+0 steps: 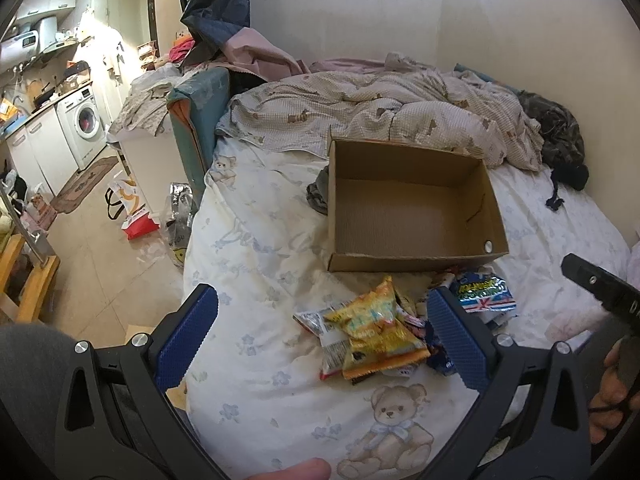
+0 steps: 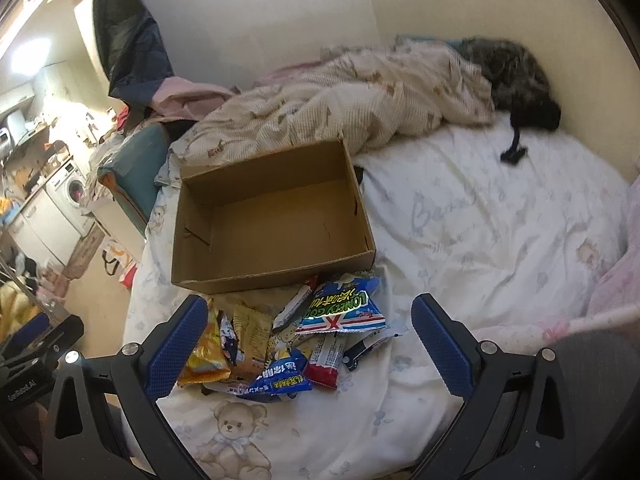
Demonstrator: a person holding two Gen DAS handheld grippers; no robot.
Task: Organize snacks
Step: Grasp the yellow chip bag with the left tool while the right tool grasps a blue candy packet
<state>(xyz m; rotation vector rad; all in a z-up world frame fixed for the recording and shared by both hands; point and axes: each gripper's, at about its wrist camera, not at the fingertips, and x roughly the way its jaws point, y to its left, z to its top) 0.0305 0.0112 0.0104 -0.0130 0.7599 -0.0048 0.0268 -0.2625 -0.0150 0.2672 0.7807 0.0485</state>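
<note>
An open cardboard box (image 1: 412, 216) with nothing in it sits on the bed; it also shows in the right wrist view (image 2: 276, 220). A pile of snack packets lies just in front of it: a yellow packet (image 1: 380, 332) on top in the left wrist view, a blue and green packet (image 2: 344, 308), a red bar (image 2: 326, 360) and a blue packet (image 2: 282, 380) in the right wrist view. My left gripper (image 1: 324, 340) is open and empty above the pile. My right gripper (image 2: 310, 340) is open and empty above the pile too.
A crumpled quilt (image 1: 360, 112) and dark clothes (image 1: 556, 132) lie at the back of the bed against the wall. The bed's left edge drops to a floor (image 1: 100, 248) with bags. The other gripper (image 1: 604, 288) shows at the right.
</note>
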